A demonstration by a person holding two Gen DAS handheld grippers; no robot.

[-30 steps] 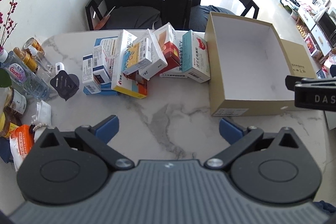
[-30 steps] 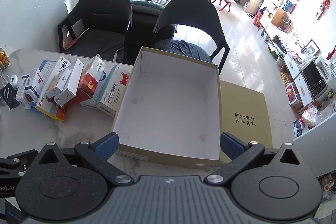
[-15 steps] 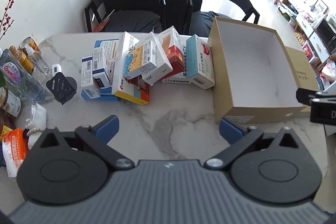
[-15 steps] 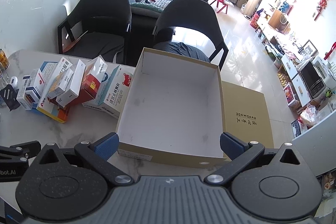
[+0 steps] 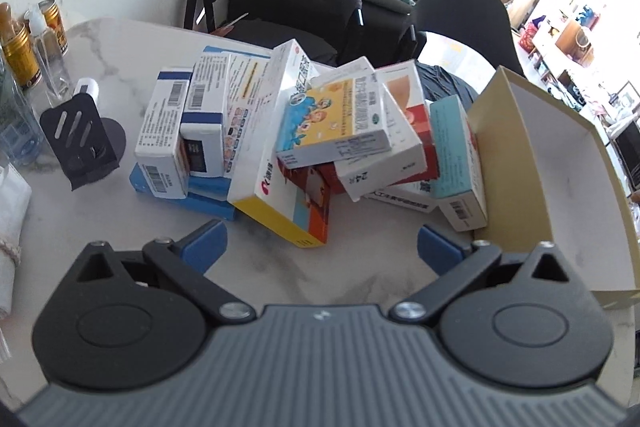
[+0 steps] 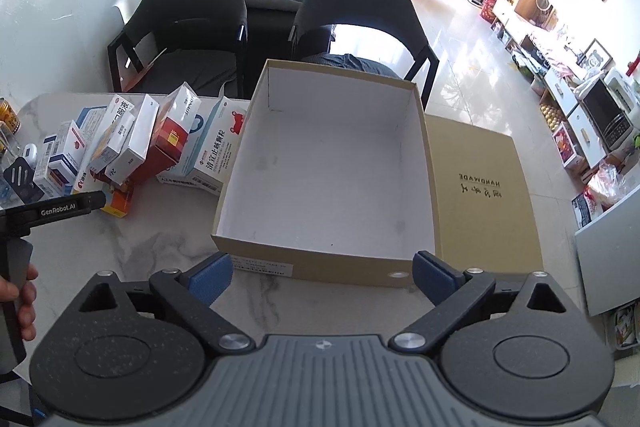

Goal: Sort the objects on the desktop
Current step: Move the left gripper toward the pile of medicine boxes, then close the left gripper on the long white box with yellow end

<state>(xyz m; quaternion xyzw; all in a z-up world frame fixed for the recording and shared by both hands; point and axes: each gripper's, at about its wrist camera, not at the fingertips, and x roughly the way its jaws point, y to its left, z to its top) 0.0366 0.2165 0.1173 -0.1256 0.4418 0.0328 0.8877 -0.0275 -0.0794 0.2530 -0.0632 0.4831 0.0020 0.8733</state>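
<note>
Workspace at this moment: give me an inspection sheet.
Surface: white marble table.
Job's things: pile of medicine boxes beside an empty cardboard box; its lid lies flat alongside.
Clutter: black phone stand, cans and bottles at the left edge.
Grippers: left gripper open, facing the pile; right gripper open, at the cardboard box.
Cables: nothing seen.
Surroundings: two dark chairs, sofa, living room.

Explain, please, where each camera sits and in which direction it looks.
Left wrist: on the left hand-held gripper, open, facing the pile of medicine boxes; only its own fingers show.
Right wrist: on the right hand-held gripper, open, facing the empty cardboard box; a hand holding the left hand-held gripper shows at the left.
Shared: pile, cardboard box, marble table, two black chairs.
</note>
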